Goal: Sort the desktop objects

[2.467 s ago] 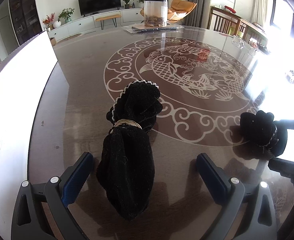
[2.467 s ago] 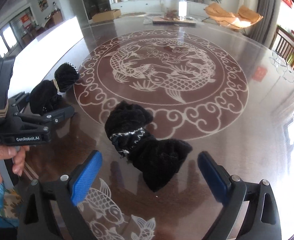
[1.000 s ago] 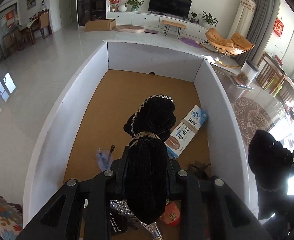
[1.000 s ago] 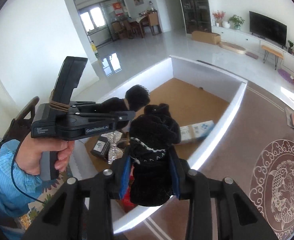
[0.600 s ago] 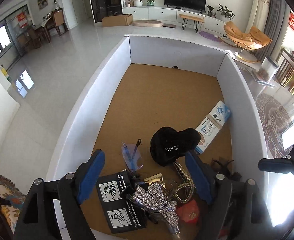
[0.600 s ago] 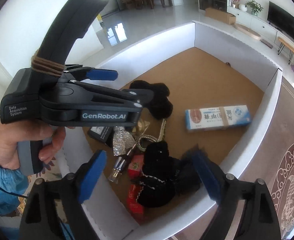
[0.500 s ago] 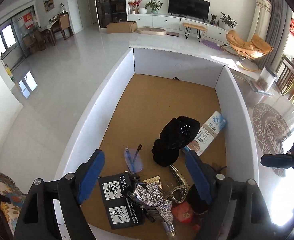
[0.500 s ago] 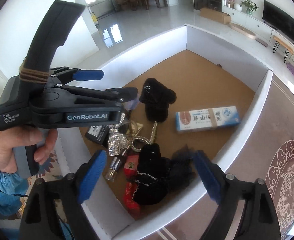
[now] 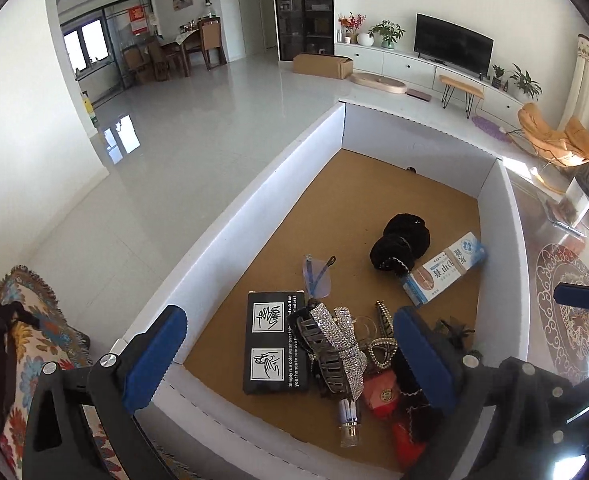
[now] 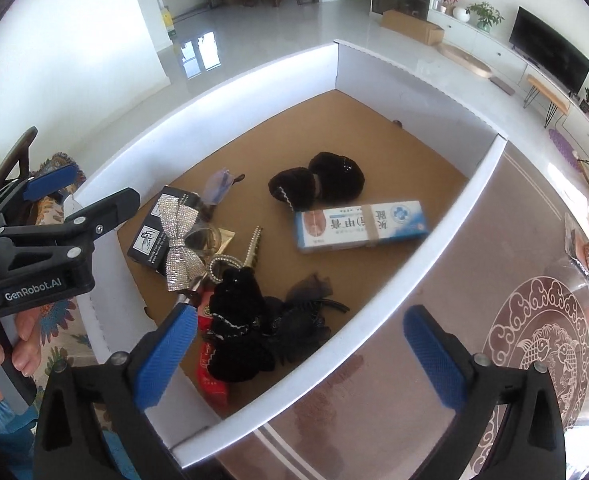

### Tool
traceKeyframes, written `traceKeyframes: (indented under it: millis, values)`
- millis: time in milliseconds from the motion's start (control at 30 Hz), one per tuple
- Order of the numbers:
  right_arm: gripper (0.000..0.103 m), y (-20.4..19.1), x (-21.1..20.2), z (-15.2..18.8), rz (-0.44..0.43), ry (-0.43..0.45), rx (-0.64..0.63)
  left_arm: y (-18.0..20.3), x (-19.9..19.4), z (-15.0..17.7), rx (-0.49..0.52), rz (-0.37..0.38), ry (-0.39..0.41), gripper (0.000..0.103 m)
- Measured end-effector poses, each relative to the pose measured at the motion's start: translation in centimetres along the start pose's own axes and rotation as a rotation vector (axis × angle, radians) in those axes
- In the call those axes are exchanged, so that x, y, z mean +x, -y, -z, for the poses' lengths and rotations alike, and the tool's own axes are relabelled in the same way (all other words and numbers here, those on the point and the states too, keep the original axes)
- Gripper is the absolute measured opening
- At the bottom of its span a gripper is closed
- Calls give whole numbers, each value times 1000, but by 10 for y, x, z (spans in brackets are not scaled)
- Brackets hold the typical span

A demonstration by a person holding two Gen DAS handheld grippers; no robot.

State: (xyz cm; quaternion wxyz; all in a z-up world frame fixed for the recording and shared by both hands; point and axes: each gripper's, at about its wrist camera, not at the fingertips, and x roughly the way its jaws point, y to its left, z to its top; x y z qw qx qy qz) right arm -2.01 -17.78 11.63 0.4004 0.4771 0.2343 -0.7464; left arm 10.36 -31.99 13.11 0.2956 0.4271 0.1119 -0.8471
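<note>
One black velvet pouch point(image 9: 400, 246) lies mid-box beside the toothpaste carton point(image 9: 446, 267); the other pouch point(image 10: 236, 330) lies near the box's point(image 10: 446, 236) wall on its brown cardboard floor. My left hand-held gripper point(image 9: 294, 356) and right hand-held gripper point(image 10: 302, 354) are opening, nothing between the jaws. The box meets the dark carp-patterned bench point(image 10: 434, 420); beyond lies glossy pale floor point(image 9: 182, 152).

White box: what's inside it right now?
In the box: two black pouches, a toothpaste carton, a black card, a rhinestone bow, hair clips and a red packet partly covered by the near pouch.
</note>
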Motion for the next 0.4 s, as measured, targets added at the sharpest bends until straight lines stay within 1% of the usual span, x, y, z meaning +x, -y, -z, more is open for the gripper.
traceKeyframes:
  millis: [100,233,300,400]
  values:
    - [103,-1,1,-2,17,4,-17,-3,-4,-1,-31,-15,17,103]
    - [103,0,6,-4,21,0,-16,-8,-5,-2,-80,-35,1,103]
    - [103,0,8,-6,23,-2,-16,-9,-8,0,-106,-47,18,103]
    - [103,-2,10,-8,24,0,-24,-7,-11,1,-103,-60,42,103]
